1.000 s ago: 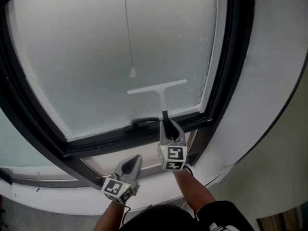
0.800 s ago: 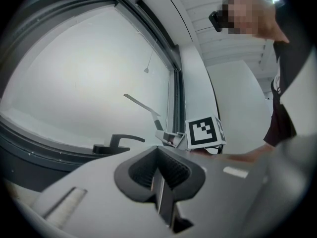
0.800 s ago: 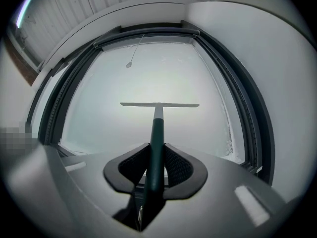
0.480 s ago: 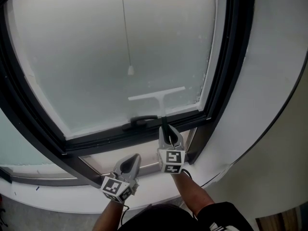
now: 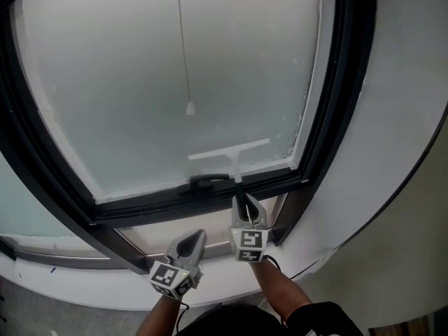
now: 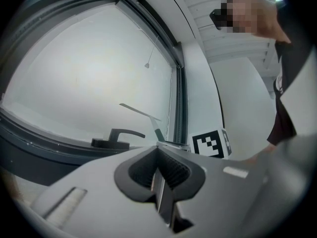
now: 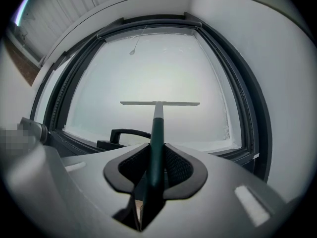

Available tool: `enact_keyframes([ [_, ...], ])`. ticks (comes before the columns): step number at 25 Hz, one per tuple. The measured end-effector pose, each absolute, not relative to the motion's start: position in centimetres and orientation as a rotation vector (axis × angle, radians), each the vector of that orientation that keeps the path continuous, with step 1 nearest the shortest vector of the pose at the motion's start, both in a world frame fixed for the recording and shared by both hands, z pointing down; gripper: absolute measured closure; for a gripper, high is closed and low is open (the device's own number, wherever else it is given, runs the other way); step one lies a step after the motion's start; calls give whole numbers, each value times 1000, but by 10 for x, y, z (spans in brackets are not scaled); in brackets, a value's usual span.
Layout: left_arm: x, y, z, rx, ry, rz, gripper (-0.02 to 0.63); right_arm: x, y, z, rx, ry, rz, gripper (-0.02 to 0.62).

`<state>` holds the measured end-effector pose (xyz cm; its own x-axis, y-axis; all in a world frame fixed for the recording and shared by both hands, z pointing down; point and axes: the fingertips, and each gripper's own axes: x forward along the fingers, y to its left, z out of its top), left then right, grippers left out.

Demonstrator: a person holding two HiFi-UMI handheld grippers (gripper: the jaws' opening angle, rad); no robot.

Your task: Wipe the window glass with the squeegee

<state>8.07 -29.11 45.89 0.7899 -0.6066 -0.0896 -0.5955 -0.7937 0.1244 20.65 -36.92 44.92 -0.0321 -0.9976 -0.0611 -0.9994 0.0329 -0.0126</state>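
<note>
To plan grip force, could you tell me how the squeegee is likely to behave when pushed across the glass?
The squeegee looks stiff: handle and blade run straight against the window glass. It is probably light, being slim throughout. Clamped only at the handle's end by the right hand-held gripper, its wide blade may twist or rock.

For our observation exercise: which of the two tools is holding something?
The right tool, shut on the squeegee handle; the left tool is shut and empty.

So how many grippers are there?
2. The left gripper is lower, shut and empty; the right gripper, just beside it, holds the squeegee on the glass.
</note>
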Motion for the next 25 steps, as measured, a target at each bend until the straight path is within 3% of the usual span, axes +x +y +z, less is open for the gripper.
enact_keyframes([
  [17, 80, -271, 486, 2784, -1156, -147, 607, 206, -359, 468, -2052, 2272, 49, 500],
  [25, 60, -280, 467, 2834, -1099, -204, 607, 183, -364, 401, -2026, 2190, 309, 500],
])
